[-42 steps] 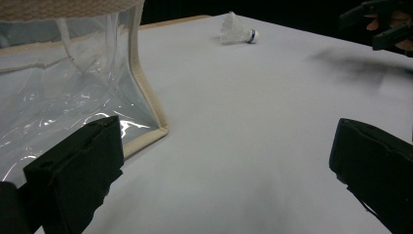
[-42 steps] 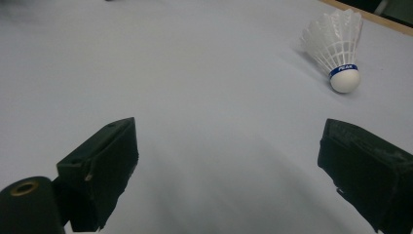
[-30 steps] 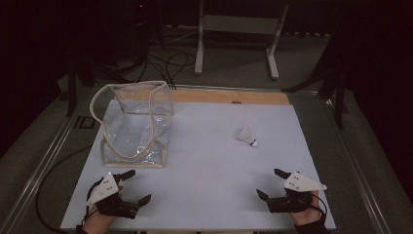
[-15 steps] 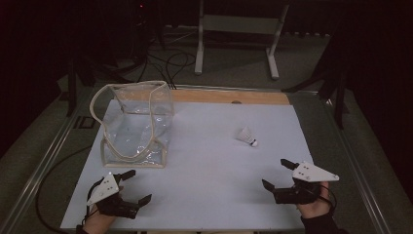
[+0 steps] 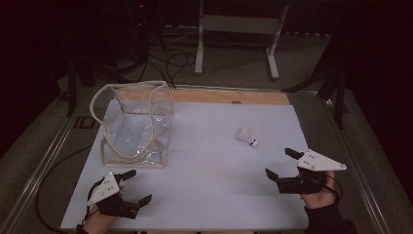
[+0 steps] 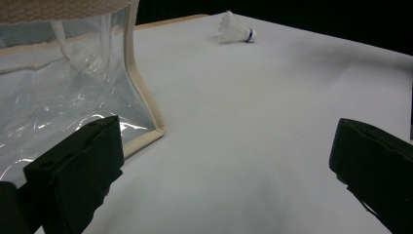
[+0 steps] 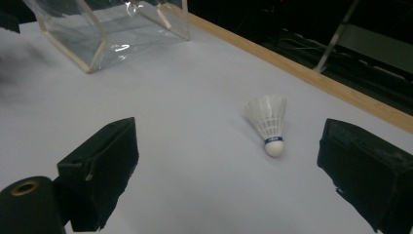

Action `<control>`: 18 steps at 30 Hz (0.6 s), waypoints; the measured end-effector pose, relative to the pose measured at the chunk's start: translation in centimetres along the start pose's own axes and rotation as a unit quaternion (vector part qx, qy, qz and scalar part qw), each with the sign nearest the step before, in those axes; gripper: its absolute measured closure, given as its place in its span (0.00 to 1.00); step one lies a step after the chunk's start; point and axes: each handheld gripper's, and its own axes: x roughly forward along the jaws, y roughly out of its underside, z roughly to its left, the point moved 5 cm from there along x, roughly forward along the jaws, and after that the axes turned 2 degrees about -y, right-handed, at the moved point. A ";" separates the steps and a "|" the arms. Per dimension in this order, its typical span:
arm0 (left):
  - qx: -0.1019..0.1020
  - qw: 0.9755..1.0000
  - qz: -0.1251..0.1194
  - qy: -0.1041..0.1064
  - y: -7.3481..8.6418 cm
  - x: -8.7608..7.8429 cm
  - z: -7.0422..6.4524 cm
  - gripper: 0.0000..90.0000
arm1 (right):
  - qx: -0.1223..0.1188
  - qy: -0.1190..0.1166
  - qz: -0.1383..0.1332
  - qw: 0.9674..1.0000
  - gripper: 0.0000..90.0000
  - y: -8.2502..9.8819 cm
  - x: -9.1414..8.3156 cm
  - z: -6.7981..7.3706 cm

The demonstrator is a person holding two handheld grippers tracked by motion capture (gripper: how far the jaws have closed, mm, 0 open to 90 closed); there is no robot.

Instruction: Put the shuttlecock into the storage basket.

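Note:
A white shuttlecock [image 5: 247, 136] [image 7: 268, 121] [image 6: 235, 29] with a blue band lies on its side on the white table [image 5: 214, 161], right of centre. A clear plastic bag [image 5: 134, 124] [image 6: 58, 92] [image 7: 112, 29] with cream trim stands open at the left. My right gripper [image 5: 282, 162] [image 7: 226, 165] is open near the right front, its jaws wide and pointed at the shuttlecock, a short way from it. At the left front corner my left gripper [image 5: 135, 186] [image 6: 224, 165] is open and empty, just in front of the bag's corner.
A wooden strip [image 5: 229, 96] runs along the table's far edge. Behind it stands a metal frame [image 5: 238, 29], with cables [image 5: 165, 63] on the dark floor. Metal rails [image 5: 44, 161] border the table's sides.
My right gripper has moved forward and to the right, toward the shuttlecock, staying open. The left gripper, the bag and the shuttlecock have not moved.

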 end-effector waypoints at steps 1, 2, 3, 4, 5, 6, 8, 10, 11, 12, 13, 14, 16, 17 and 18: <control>0.000 1.000 0.000 0.000 0.0 0.0 0.0 0.01 | -0.003 0.002 0.002 1.000 0.09 -0.3 0.1 -0.2; 0.000 1.000 0.000 0.000 0.0 0.0 0.0 0.01 | -0.003 0.002 0.002 1.000 0.09 -0.3 0.1 -0.2; 0.000 1.000 0.000 0.000 0.0 0.0 0.0 0.01 | -0.003 0.003 0.005 1.000 0.09 -0.5 0.1 -0.4; 0.000 1.000 0.000 0.000 0.0 0.0 0.0 0.01 | -0.003 0.003 0.005 1.000 0.09 -0.5 0.1 -0.4; 0.000 1.000 0.000 0.000 0.0 0.0 0.0 0.01 | -0.002 0.006 0.006 1.000 0.09 -0.8 0.2 -0.6; 0.000 1.000 0.000 0.000 0.0 0.0 0.0 0.01 | 0.000 0.006 0.007 1.000 0.09 -0.9 0.2 -0.8; 0.000 1.000 0.000 0.000 0.0 0.0 0.0 0.01 | 0.000 0.008 0.010 1.000 0.09 -1.1 0.4 -1.1; 0.000 1.000 0.000 0.001 0.0 0.0 0.0 0.01 | -0.001 0.010 0.013 1.000 0.09 -1.2 0.5 -1.2; 0.001 1.000 0.000 0.001 0.0 0.0 0.0 0.01 | -0.005 0.012 0.018 1.000 0.09 -1.4 0.6 -1.4; 0.001 1.000 0.000 0.001 0.0 0.0 0.0 0.01 | -0.005 0.012 0.021 1.000 0.09 -1.5 0.7 -1.6; 0.001 1.000 0.000 0.001 0.0 0.0 0.0 0.01 | -0.005 0.012 0.022 1.000 0.09 -1.6 0.8 -1.7; 0.001 1.000 0.000 0.001 0.0 0.0 0.0 0.01 | -0.005 0.012 0.022 1.000 0.09 -1.6 0.8 -1.7; 0.001 1.000 0.000 0.001 0.0 0.0 0.0 0.01 | -0.002 0.012 0.025 1.000 0.09 -1.8 1.0 -2.0; 0.001 1.000 0.000 0.001 0.0 0.0 0.0 0.01 | 0.001 0.011 0.027 1.000 0.09 -2.0 1.2 -2.3; 0.001 1.000 0.000 0.001 0.0 0.0 0.0 0.01 | 0.001 0.011 0.027 1.000 0.09 -2.0 1.2 -2.3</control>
